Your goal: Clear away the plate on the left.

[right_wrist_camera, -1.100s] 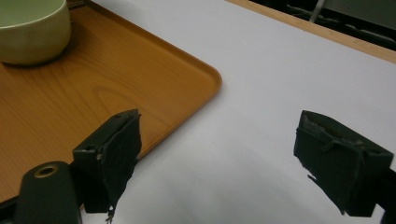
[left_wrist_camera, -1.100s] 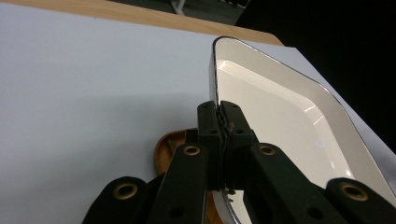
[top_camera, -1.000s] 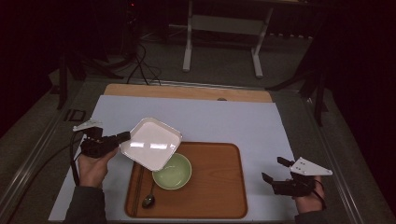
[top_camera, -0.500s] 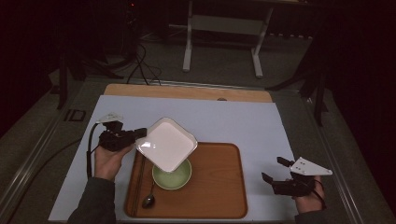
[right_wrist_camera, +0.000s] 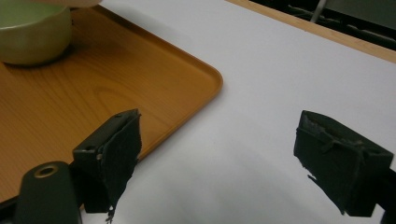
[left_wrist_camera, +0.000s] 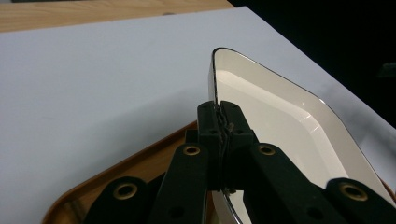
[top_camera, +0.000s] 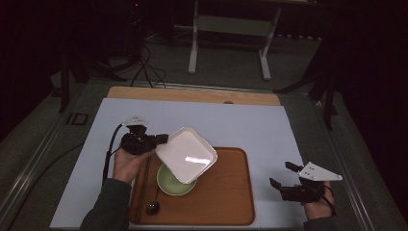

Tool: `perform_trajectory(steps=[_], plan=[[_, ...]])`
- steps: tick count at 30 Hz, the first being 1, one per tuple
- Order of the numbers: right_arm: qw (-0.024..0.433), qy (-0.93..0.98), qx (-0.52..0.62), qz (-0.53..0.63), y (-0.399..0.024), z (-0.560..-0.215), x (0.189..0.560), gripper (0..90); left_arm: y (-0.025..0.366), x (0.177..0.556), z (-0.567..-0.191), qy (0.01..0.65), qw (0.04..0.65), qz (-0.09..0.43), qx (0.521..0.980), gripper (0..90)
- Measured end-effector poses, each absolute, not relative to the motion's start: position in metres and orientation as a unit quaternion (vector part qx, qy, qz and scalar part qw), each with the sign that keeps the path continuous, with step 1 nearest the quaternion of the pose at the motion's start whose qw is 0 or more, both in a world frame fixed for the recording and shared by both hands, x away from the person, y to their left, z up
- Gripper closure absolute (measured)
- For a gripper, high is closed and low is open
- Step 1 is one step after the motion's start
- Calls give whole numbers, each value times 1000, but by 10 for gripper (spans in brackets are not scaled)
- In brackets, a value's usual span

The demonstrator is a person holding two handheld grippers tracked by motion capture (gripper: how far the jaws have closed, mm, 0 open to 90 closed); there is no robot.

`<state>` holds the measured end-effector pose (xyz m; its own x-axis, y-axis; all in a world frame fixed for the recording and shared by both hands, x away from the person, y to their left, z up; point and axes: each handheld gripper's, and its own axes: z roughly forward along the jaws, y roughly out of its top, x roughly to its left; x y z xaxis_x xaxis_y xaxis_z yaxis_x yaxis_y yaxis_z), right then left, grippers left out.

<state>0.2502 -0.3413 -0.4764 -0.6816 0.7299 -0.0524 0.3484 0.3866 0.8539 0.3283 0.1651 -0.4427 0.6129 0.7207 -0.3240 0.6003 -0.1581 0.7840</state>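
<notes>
White sheet [top_camera: 240, 120] covers the wooden table [top_camera: 192, 94]; dark room beyond. Left gripper [top_camera: 161, 139] clamps the white square plate [top_camera: 186, 154] over the tray [top_camera: 226, 192]. Right gripper [top_camera: 284, 175] rests, jaws wide, empty.

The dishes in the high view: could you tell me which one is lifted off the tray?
The white square plate, clamped by its rim in the left tool and tilted above the tray. The green bowl sits on the tray beneath it.

Bare tray [top_camera: 226, 192] right of bowl [top_camera: 174, 182]
</notes>
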Motion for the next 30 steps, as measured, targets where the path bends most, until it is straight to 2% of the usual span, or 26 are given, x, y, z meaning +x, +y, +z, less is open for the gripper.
perform_trajectory(steps=[30], plan=[[216,804,335,441,-342,-476,250,145,65,344,-465,363,414,-3,835,895]])
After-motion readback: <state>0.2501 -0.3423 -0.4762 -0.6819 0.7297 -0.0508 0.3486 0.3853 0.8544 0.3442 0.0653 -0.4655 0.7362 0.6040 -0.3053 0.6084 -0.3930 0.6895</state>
